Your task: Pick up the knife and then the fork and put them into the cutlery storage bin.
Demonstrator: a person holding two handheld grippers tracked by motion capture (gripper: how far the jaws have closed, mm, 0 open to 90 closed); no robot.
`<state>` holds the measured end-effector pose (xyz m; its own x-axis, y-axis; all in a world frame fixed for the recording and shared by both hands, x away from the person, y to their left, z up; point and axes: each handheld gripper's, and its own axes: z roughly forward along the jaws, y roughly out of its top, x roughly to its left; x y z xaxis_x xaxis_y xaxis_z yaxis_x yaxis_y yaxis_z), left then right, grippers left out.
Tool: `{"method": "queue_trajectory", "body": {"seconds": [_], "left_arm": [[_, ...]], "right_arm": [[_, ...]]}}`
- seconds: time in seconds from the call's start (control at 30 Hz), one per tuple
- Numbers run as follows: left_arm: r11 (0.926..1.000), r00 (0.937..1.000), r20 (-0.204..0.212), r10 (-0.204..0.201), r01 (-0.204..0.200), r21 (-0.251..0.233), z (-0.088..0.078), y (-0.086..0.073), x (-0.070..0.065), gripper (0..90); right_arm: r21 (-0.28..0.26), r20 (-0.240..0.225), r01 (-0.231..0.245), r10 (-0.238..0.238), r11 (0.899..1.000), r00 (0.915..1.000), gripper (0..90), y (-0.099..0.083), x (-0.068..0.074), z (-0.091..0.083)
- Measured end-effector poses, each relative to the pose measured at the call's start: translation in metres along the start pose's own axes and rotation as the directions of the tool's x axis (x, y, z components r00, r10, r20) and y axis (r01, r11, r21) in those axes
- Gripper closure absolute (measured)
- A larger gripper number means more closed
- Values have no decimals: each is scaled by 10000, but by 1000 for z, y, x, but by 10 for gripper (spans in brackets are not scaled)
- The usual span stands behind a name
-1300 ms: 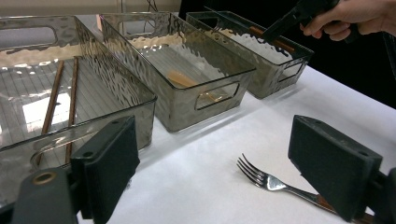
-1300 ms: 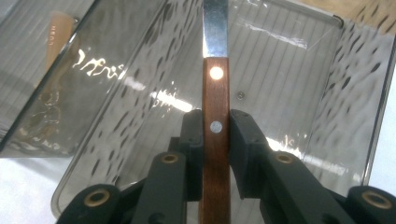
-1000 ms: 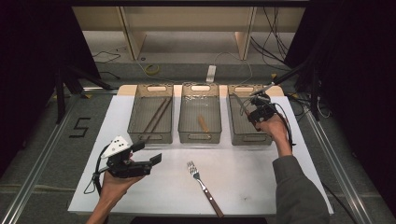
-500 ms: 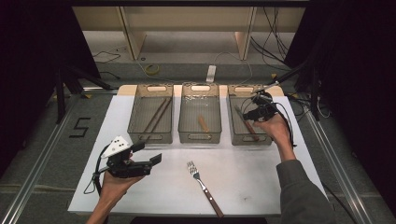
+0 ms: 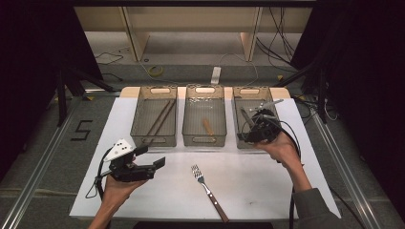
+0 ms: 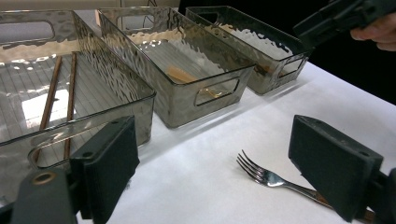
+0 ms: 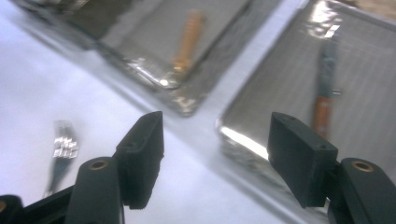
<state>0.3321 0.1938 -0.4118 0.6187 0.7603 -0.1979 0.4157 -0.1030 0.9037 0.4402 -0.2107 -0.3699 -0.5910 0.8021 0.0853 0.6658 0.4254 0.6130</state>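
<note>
While the right hand-held gripper (image 5: 258, 128) hangs over the near end of the right bin (image 5: 276, 97), its jaws have just been opening and stand wide with nothing between them; a knife (image 7: 324, 88) lies in that bin. Sorting looks partly done: chopsticks (image 5: 160, 119) sit in the left bin (image 5: 135, 117), a wooden-handled piece (image 5: 207, 126) in the middle one. Left over is the fork (image 5: 208, 191) on the table (image 5: 267, 191), tines toward the bins, handle slanting toward the person's right. The left hand-held gripper (image 5: 150, 156) waits wide and empty near it.
</note>
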Motion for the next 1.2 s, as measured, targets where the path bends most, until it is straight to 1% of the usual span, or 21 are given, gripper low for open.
{"method": "queue_trajectory", "body": {"seconds": [0.07, 0.1, 0.17, 0.23, 0.27, 0.3, 0.37, 0.4, 0.5, 0.57, 0.7, 0.77, 0.87, 0.93, 1.07, 1.1, 1.13, 1.17, 1.2], "left_arm": [[10000, 10000, -9, 5, -5, -3, 0, 0, 0, 151], [10000, 10000, -25, -18, 18, -34, 0, 0, 0, 151], [10000, 10000, -27, -40, 40, -51, 0, 0, 0, 151], [10000, 10000, -1, -2, 2, -27, -1, 0, 0, 151], [10000, 10000, 9, -9, 9, -30, 0, 0, -1, 151], [10000, 10000, 16, 2, -2, -26, 0, 0, -1, 151], [10000, 10000, 16, -10, 10, -26, -1, 0, -1, 151], [10000, 10000, 17, -4, 4, -34, -1, 0, -1, 151], [10000, 10000, 21, -6, 7, -35, -1, 0, -1, 151], [10000, 10000, 24, 4, -4, -38, -1, 0, -1, 151], [10000, 10000, 13, -9, 9, -29, -1, 0, -1, 151], [10000, 10000, 4, 11, -11, -28, -1, 0, -1, 151], [10000, 10000, 12, -8, 8, -39, -1, 0, -1, 151], [10000, 10000, 7, -7, 7, -26, -1, 0, -1, 151], [10000, 10000, 3, 27, -27, -24, -1, 0, -1, 151], [10000, 10000, 3, 19, -19, -27, -1, 0, -1, 151], [10000, 10000, 7, 20, -20, -32, -1, 0, -1, 151], [10000, 10000, 7, 21, -21, -39, -1, 0, -1, 151], [10000, 10000, 14, 18, -18, -37, -1, 0, -1, 151]], "right_arm": [[75, -244, 198, -197, 9998, 9995, 369, -6, 8, 1], [63, -278, 303, -301, 9995, 9992, 368, -9, 12, 2], [276, -362, 512, -502, 9983, 9981, 359, -12, 19, 4], [279, -465, 586, -573, 9979, 9973, 355, -16, 26, 4], [320, -546, 684, -666, 9971, 9963, 351, -18, 29, 5], [348, -527, 740, -721, 9966, 9960, 348, -20, 33, 6], [407, -719, 902, -871, 9951, 9936, 345, -23, 38, 7], [418, -744, 977, -944, 9943, 9927, 345, -24, 42, 8], [613, -844, 1337, -1283, 9891, 9881, 341, -29, 51, 10], [650, -934, 1464, -1400, 9871, 9857, 341, -31, 57, 12], [936, -1103, 1717, -1611, 9807, 9808, 334, -35, 65, 16], [995, -1118, 1802, -1689, 9786, 9793, 332, -37, 69, 18], [1061, -1247, 2045, -1910, 9731, 9736, 327, -39, 77, 19], [1087, -1342, 2126, -1975, 9711, 9711, 325, -41, 83, 20], [1241, -1409, 2535, -2358, 9593, 9615, 316, -46, 95, 25], [1334, -1473, 2561, -2363, 9574, 9604, 314, -47, 97, 26], [1378, -1513, 2699, -2490, 9530, 9566, 312, -48, 100, 28], [1510, -1462, 2802, -2589, 9480, 9548, 309, -50, 102, 30], [1576, -1426, 2953, -2742, 9423, 9510, 307, -51, 104, 31]]}}
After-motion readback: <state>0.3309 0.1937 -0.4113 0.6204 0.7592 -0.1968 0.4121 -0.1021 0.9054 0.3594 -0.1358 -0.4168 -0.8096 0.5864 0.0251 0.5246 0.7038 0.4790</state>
